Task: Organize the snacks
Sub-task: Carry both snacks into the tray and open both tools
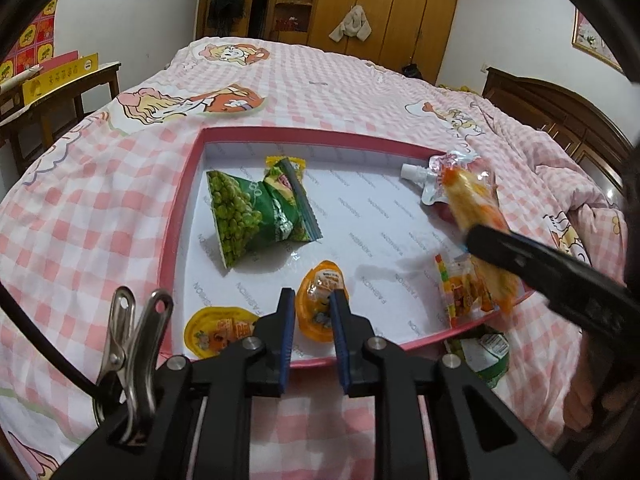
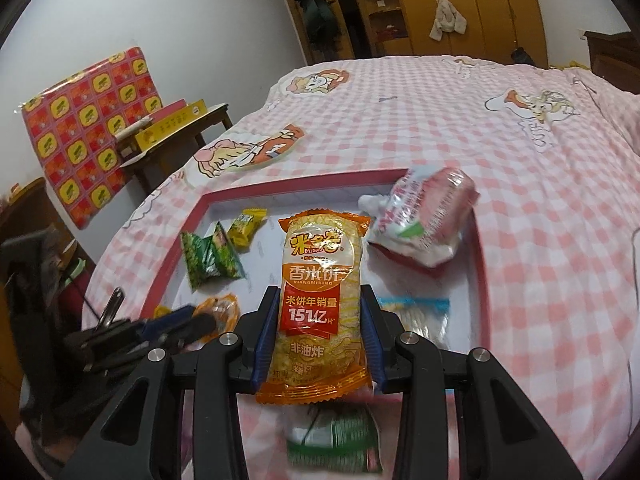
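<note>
- Two grippers: the right gripper (image 2: 320,332) is clamped on one crinkly orange rice-cracker packet (image 2: 318,300), held above the pink-rimmed box (image 1: 180,216); the left gripper (image 1: 312,304) is pressed together on one glossy orange jelly cup (image 1: 320,300) inside the box.
- Two green foil packets (image 1: 256,212) (overlapping) lie on the box's white paper floor.
- One spouted pouch (image 1: 430,178) is partly hidden behind the packet.
- A green-labelled item (image 1: 486,354) outside the rim is blurred.

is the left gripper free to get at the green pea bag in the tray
Probably not yet: the left gripper is shut on the orange jelly cup. Otherwise the path to the green pea bag looks clear.
</note>
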A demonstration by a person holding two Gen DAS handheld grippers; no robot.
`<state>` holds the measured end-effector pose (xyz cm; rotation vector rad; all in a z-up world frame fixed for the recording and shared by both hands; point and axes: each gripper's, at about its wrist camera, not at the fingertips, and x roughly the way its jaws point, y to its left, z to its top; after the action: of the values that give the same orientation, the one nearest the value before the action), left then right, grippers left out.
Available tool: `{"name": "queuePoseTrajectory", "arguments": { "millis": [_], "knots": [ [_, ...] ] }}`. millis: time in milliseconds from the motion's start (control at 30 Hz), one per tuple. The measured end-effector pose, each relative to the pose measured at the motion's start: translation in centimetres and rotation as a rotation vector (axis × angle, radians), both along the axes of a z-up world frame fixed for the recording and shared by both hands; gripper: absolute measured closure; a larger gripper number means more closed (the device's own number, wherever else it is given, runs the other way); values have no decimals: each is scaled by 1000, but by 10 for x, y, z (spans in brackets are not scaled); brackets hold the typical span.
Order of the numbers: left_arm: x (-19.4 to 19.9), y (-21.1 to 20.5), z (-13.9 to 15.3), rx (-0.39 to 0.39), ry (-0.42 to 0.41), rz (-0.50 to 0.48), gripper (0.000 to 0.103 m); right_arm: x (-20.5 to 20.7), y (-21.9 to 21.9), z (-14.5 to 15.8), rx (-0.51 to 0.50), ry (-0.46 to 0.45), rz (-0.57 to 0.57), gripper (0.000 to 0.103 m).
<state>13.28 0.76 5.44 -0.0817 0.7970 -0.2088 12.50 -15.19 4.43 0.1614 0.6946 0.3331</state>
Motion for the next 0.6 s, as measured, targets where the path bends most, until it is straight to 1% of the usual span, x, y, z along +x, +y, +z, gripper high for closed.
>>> {"name": "queuePoseTrajectory", "arguments": {
  "millis": [267, 533, 600],
  "knots": [
    [1, -3, -2, 1, -1, -4, 83, 35, 9, -13, -26, 39, -7, 64],
    [0, -4, -3, 5, -9, -1, 81, 52, 8, -25, -14, 56, -27, 65],
    [0, -4, -3, 7, -10, 0, 81, 52, 7, -26, -11, 45, -27, 65]
  ]
}}
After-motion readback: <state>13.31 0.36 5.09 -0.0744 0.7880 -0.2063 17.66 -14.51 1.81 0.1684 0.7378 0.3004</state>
